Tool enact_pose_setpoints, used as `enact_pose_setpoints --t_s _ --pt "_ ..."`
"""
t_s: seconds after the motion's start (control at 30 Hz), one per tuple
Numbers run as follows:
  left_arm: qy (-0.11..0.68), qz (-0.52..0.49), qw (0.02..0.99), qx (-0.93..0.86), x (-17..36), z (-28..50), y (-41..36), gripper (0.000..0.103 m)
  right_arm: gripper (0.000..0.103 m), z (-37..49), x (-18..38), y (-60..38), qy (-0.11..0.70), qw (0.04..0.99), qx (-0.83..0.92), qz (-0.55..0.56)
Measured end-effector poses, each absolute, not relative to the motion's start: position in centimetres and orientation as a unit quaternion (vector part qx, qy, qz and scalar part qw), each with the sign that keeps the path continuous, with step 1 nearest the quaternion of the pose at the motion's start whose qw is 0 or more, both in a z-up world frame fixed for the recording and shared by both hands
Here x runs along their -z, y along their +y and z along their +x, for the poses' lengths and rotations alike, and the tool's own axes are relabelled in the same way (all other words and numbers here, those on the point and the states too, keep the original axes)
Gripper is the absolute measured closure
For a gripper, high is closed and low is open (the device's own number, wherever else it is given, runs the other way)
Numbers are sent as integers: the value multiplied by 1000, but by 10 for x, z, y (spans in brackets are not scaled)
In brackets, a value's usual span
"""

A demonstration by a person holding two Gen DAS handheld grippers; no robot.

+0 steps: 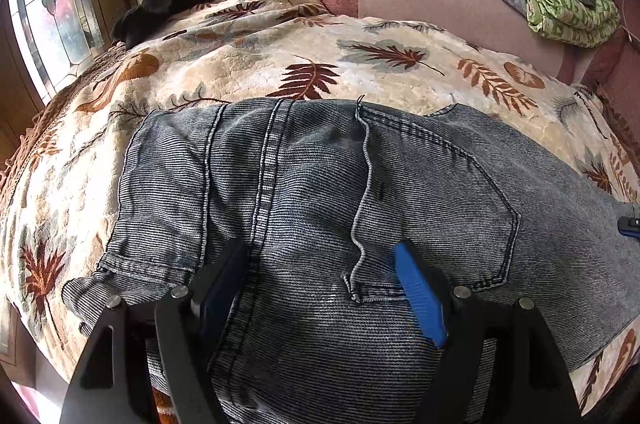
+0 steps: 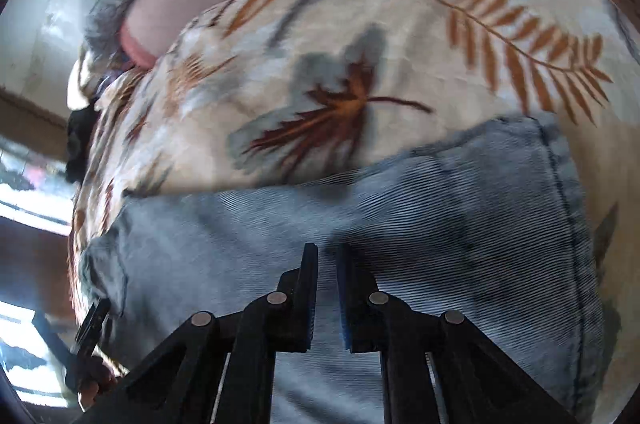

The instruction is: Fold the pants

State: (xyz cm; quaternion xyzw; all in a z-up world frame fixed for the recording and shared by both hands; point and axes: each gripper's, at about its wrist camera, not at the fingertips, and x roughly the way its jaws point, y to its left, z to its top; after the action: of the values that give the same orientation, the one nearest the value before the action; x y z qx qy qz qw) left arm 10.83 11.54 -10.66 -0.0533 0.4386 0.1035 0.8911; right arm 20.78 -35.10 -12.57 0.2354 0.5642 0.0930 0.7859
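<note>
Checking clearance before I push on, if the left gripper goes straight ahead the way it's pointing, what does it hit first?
Most likely the jeans: the left gripper points down at the denim with open jaws, nothing else in between. Depth is hard to judge.

The left gripper (image 1: 324,288) is hovering with its fingers (image 1: 420,300) spread wide over the grey jeans (image 1: 312,192), which are lying flat across a leaf-patterned blanket (image 1: 248,64) on the bed.
</note>
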Motion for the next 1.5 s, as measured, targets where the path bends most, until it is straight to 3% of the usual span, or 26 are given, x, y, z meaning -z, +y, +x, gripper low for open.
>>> enact_pose_setpoints --t_s 0.07,0.13,0.23,0.27,0.33,0.57,0.63,0.7,0.77,0.93,1.0,1.07,1.23,1.4,1.5 --pt "436 -53 892 -106 106 108 115 25 92 205 131 -375 540 770 -95 327" --pt "434 -56 893 -103 105 107 116 25 86 193 117 -382 509 781 -105 346" --pt "424 -64 898 -100 100 101 118 25 63 178 104 -383 488 804 -117 320" --pt "425 -65 897 -100 99 99 118 25 48 178 111 -388 503 807 -80 300" --pt "431 -66 894 -102 95 95 118 25 51 180 122 -400 504 794 -83 329" --pt "405 -70 902 -133 74 60 138 25 50 122 76 -385 450 814 -154 332" --pt "426 -72 888 -158 83 62 149 25 45 100 77 -382 445 815 -158 336" --pt "468 -109 863 -157 106 69 166 25 34 90 93 -382 455 810 -144 340" --pt "458 -122 866 -157 103 65 170 23 34 92 121 -385 489 794 -119 342" --pt "405 -164 881 -182 81 39 186 22 34 80 98 -389 423 814 -166 362" --pt "433 -166 866 -189 94 42 193 22 34 80 101 -385 425 810 -181 361" --pt "449 -145 860 -192 101 46 190 22 34 87 122 -378 476 790 -158 352" --pt "398 -119 885 -212 77 33 173 22 33 81 106 -372 439 814 -182 335" --pt "350 -4 919 -183 56 42 116 22 33 86 116 -373 459 809 -163 328" --pt "421 10 888 -182 86 67 113 22 33 86 117 -371 462 811 -158 322"
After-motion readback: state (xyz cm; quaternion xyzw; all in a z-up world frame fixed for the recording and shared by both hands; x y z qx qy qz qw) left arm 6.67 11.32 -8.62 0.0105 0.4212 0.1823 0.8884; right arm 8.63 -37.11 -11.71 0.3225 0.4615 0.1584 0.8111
